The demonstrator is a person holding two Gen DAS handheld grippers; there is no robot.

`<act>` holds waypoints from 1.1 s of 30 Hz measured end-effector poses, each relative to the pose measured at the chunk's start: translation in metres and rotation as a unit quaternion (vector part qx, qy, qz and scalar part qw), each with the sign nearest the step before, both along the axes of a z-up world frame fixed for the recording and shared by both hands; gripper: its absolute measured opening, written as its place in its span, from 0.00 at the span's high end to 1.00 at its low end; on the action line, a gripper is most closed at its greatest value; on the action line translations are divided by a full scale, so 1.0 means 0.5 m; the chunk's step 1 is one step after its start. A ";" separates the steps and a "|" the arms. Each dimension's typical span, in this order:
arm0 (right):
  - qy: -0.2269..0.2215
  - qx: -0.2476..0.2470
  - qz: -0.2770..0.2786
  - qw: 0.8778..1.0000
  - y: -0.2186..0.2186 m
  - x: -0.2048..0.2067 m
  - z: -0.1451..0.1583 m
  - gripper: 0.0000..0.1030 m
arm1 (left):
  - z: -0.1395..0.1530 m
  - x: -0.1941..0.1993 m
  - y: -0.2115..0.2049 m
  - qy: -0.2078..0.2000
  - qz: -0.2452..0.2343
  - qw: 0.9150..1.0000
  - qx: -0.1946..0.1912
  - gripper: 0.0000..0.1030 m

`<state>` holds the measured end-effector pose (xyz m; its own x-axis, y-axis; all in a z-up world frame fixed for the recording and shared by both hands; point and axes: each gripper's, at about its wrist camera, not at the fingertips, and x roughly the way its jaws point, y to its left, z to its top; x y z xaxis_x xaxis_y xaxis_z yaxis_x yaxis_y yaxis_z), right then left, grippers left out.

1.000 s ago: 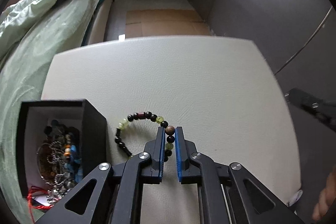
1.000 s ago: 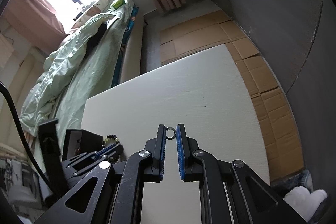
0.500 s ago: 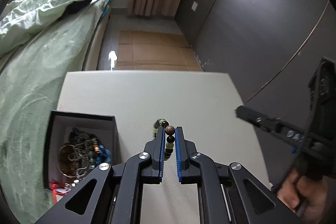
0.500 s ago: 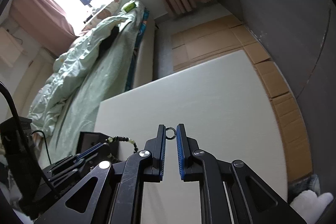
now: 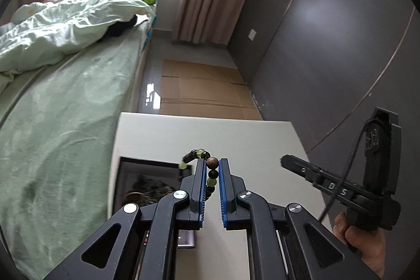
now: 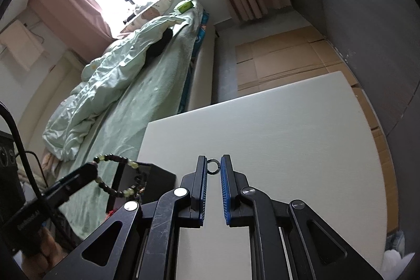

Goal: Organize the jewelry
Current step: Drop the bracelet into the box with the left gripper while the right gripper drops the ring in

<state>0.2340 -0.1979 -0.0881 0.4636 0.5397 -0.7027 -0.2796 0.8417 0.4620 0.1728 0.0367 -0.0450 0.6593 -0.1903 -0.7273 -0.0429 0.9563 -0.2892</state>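
Bracelet (image 5: 211, 176) lifted off surface (image 5: 252, 138), clamped in left tongs (image 5: 211, 167).
Now hangs over black box (image 5: 147, 180) at surface's left edge, likely drop-in next; right tongs (image 6: 213, 166) pinch small ring (image 6: 213, 166).

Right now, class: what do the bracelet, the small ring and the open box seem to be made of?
Bracelet: mixed beads, one matt brown bead looking like wood, pale green ones translucent like glass or stone. Small ring: thin, grey and shiny, probably metal. Box: matt black, straight-walled, possibly card; uncertain.
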 end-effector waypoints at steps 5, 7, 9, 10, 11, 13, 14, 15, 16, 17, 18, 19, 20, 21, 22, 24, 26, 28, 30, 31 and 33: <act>-0.005 0.010 0.017 1.000 0.028 -0.004 0.001 0.89 | -0.014 -0.002 0.050 0.013 0.018 1.000 0.002 0.91; -0.006 0.008 0.020 1.000 0.039 -0.006 0.000 0.89 | -0.022 -0.004 0.072 0.021 0.032 0.999 0.003 0.91; -0.006 0.007 0.026 1.000 0.051 -0.008 -0.001 0.89 | -0.028 -0.005 0.087 0.030 0.041 0.999 0.002 0.91; -0.005 0.008 0.029 1.000 0.055 -0.009 -0.003 0.89 | -0.032 -0.005 0.093 0.035 0.045 0.998 0.002 0.91; -0.005 0.007 0.032 0.999 0.063 -0.009 -0.005 0.89 | -0.037 -0.003 0.098 0.042 0.048 0.998 0.003 0.90; -0.005 0.004 0.037 0.999 0.074 -0.014 -0.007 0.89 | -0.052 0.003 0.107 0.063 0.051 0.997 0.005 0.90; -0.004 0.005 0.040 0.999 0.079 -0.014 -0.007 0.89 | -0.060 0.005 0.114 0.074 0.053 0.996 -0.001 0.89; -0.003 0.007 0.043 0.999 0.085 -0.015 -0.008 0.89 | -0.065 0.007 0.119 0.080 0.053 0.995 -0.007 0.89; -0.002 0.009 0.046 0.999 0.090 -0.015 -0.010 0.89 | -0.067 0.007 0.123 0.083 0.054 0.995 -0.011 0.89; -0.001 0.010 0.048 0.999 0.095 -0.016 -0.011 0.89 | -0.067 0.006 0.126 0.083 0.056 0.995 -0.012 0.89; -0.001 0.012 0.051 0.999 0.100 -0.017 -0.011 0.89 | -0.064 0.004 0.131 0.080 0.059 0.995 -0.013 0.86; 0.001 0.015 0.054 0.998 0.106 -0.018 -0.012 0.89 | -0.060 0.001 0.134 0.077 0.063 0.995 -0.013 0.82; 0.002 0.018 0.057 0.998 0.111 -0.019 -0.013 0.89 | -0.057 -0.001 0.138 0.072 0.067 0.995 -0.015 0.71; 0.002 0.021 0.059 0.998 0.114 -0.021 -0.014 0.89 | -0.053 -0.003 0.141 0.069 0.069 0.995 -0.016 0.57; 0.002 0.023 0.062 0.998 0.121 -0.023 -0.014 0.89 | -0.048 -0.005 0.145 0.063 0.074 0.995 -0.016 0.50; 0.002 0.028 0.066 0.997 0.135 -0.026 -0.014 0.89 | -0.035 -0.011 0.153 0.049 0.084 0.995 -0.010 0.41; 0.004 0.035 0.070 0.997 0.150 -0.031 -0.016 0.89 | -0.029 -0.012 0.157 0.045 0.089 0.995 -0.007 0.41; 0.006 0.042 0.076 0.996 0.170 -0.035 -0.019 0.89 | -0.029 -0.011 0.166 0.043 0.093 0.995 -0.013 0.41; 0.009 0.050 0.081 0.995 0.188 -0.039 -0.022 0.89 | -0.030 -0.010 0.174 0.044 0.095 0.994 -0.018 0.41; 0.011 0.055 0.084 0.995 0.198 -0.041 -0.024 0.89 | -0.030 -0.010 0.180 0.045 0.097 0.994 -0.019 0.41; 0.013 0.061 0.088 0.994 0.214 -0.043 -0.027 0.89 | -0.027 -0.012 0.186 0.042 0.100 0.994 -0.017 0.41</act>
